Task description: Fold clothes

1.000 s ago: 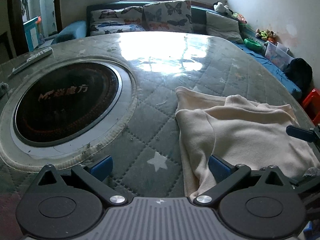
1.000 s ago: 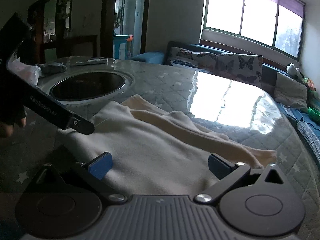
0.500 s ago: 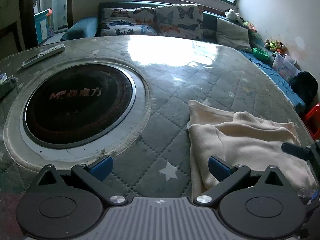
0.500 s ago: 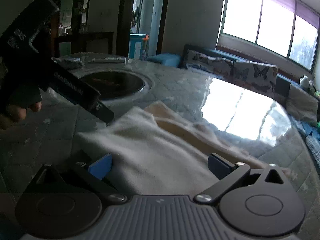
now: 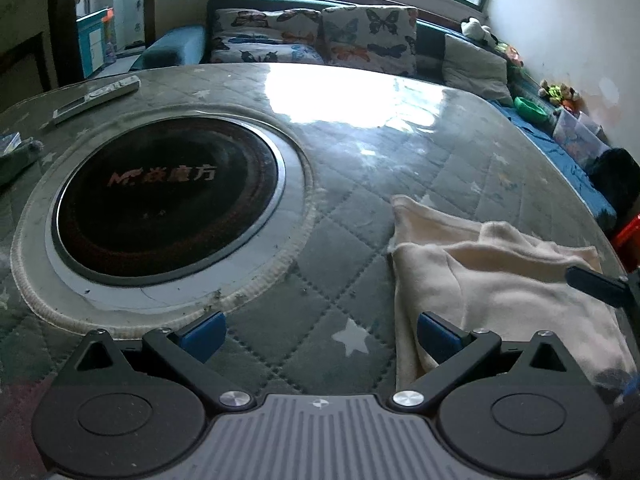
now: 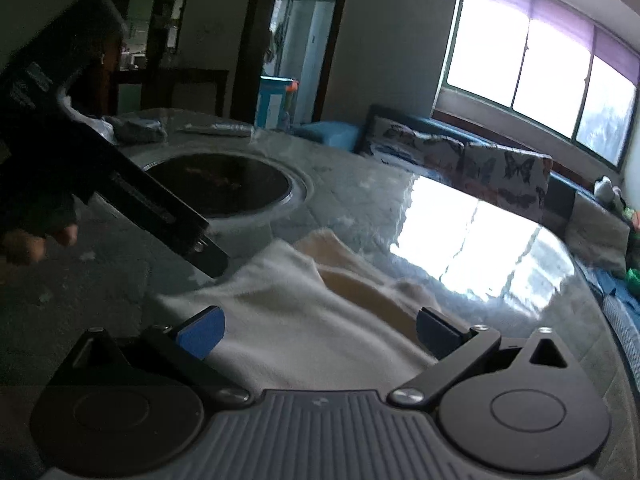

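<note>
Right claw [image 6: 318,330] gapes wide directly over the cream garment [image 6: 304,320]; left claw [image 5: 318,334], also wide, sits left of it.

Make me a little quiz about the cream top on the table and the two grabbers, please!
1. True or false: the left gripper is clamped on the cream garment.
2. What lies left of the garment in the left wrist view? A) a red bowl B) the round black cooktop C) a laptop
3. Fill in: the right gripper hangs open over the ____.

Key:
1. False. Its jaws are wide apart, with only its right finger over the cloth edge.
2. B
3. garment
</note>
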A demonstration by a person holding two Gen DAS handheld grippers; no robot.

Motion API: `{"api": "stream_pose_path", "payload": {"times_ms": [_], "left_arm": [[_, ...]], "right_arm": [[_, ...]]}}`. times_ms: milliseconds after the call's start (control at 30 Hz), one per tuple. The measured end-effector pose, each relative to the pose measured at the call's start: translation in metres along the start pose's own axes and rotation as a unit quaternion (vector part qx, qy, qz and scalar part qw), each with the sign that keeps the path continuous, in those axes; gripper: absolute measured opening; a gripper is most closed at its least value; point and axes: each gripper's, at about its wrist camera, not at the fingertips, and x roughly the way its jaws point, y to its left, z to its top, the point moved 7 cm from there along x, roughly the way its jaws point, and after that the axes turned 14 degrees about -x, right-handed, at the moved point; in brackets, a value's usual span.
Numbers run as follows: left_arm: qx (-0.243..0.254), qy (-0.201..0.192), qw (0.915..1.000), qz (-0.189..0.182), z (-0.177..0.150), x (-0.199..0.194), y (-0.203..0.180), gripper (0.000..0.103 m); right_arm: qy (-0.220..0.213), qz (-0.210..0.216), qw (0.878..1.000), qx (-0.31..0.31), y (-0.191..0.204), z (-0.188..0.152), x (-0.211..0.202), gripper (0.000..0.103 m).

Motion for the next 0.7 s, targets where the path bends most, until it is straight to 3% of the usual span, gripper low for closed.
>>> {"api": "stream_pose_path", "payload": {"times_ms": [67, 267, 400, 467, 600, 700], "left_arm": [[-0.009, 0.001, 0.9999, -0.006, 0.002, -0.001, 0.0, 0.103], [-0.031, 0.016, 0.9993, -0.013, 0.003, 0.002, -0.002, 0.103], [-0.059, 0.032, 0.9975, -0.022, 0.003, 0.005, 0.0, 0.103], [-0.073, 0.039, 0.9962, -0.028, 0.003, 0.006, 0.0, 0.103], [-0.096, 0.055, 0.9929, -0.045, 0.003, 0.009, -0.002, 0.103], [-0.108, 0.059, 0.9911, -0.05, 0.004, 0.01, -0.005, 0.103]], "right_arm": [[-0.002, 0.013, 1.0, -0.006, 0.004, 0.005, -0.003, 0.102], [0.001, 0.064, 0.996, -0.068, 0.037, 0.016, -0.004, 0.084], [0.01, 0.085, 0.991, -0.101, 0.056, 0.018, 0.003, 0.059], [0.018, 0.094, 0.989, -0.115, 0.065, 0.017, 0.008, 0.056], [0.023, 0.069, 0.987, -0.14, 0.068, 0.016, 0.013, 0.035], [0.013, 0.076, 0.99, -0.116, 0.06, 0.021, 0.01, 0.025]]}}
